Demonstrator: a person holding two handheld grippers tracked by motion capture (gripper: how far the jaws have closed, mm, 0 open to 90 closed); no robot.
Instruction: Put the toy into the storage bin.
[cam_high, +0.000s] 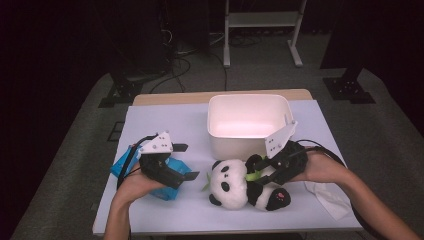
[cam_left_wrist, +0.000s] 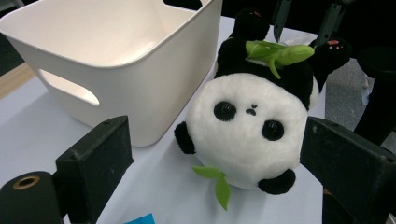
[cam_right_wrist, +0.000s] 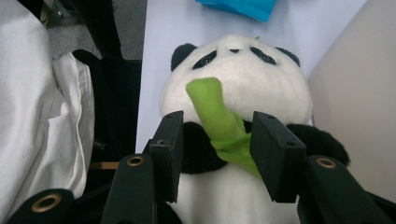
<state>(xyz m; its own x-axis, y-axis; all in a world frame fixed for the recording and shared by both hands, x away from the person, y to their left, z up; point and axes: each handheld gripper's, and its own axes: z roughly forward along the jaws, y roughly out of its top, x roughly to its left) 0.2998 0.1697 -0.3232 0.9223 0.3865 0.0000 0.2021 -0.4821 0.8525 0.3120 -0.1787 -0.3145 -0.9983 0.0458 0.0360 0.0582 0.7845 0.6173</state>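
A black-and-white panda plush (cam_high: 232, 186) lies on its back on the pale table (cam_high: 165, 125), just in front of a white bin (cam_high: 248, 102). It carries a green bamboo stalk (cam_right_wrist: 212, 109) on its chest. My right gripper (cam_high: 254, 171) reaches over the panda's body from the right. Its jaws stand apart on either side of the stalk (cam_right_wrist: 217, 135), and a gap shows beside the left pad. My left gripper (cam_high: 190, 161) is open to the panda's left with nothing between its jaws (cam_left_wrist: 219, 140), facing the panda's head (cam_left_wrist: 247, 135).
A blue packet (cam_high: 122, 165) lies under my left hand near the table's left edge. A white cloth (cam_high: 327, 197) sits at the front right, by my right forearm. The bin (cam_left_wrist: 140, 88) looks empty. Dark floor and stand legs surround the table.
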